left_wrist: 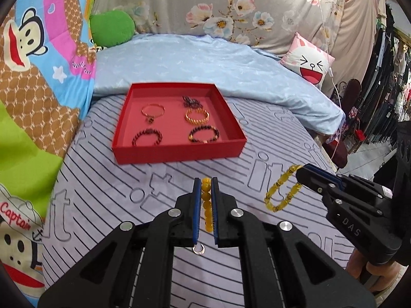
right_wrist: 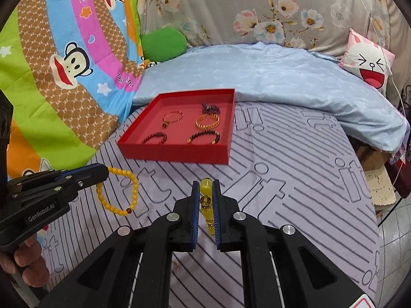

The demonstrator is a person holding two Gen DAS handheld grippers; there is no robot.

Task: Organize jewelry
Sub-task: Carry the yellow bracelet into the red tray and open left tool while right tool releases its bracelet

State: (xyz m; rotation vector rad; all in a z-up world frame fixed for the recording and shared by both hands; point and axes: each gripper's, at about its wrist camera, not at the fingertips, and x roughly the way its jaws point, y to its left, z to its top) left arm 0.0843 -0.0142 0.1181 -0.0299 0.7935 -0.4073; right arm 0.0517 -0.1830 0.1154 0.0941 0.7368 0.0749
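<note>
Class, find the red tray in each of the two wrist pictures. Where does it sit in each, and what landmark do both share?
Left wrist: red tray sits centre, slightly left, above the gripper.
Right wrist: red tray sits centre-left, seen at an angle.
Shared landmark: green cushion behind the tray.

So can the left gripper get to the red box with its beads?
Probably yes. The left gripper is shut on a yellow bead bracelet, and only bare striped sheet lies between it and the red box. The box has no lid, with bare floor between the bracelets.
</note>
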